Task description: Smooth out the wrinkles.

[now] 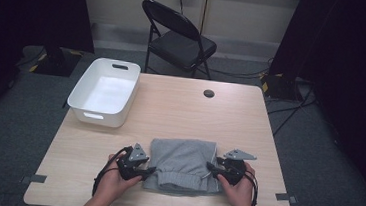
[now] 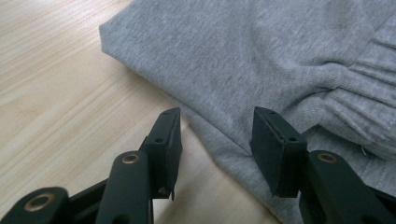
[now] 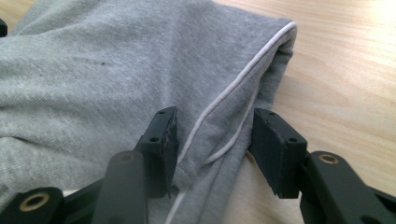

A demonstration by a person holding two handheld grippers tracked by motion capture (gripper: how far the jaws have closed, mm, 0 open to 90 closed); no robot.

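A folded grey garment (image 1: 180, 163) lies flat near the front edge of the wooden table (image 1: 185, 108). My left gripper (image 1: 151, 170) sits at its left side. In the left gripper view the jaws (image 2: 215, 116) stand apart over the garment's (image 2: 261, 56) edge, one pad above bare wood, the other above cloth near a gathered band (image 2: 355, 102). My right gripper (image 1: 210, 168) sits at the garment's right side. There its jaws (image 3: 215, 116) straddle the folded edge with white piping (image 3: 243, 74), without pinching the grey cloth (image 3: 116, 70).
A white plastic tub (image 1: 104, 92) stands at the table's back left corner. A round cable hole (image 1: 209, 93) is at the back middle. A black folding chair (image 1: 179, 37) stands beyond the table. Dark curtains hang on both sides.
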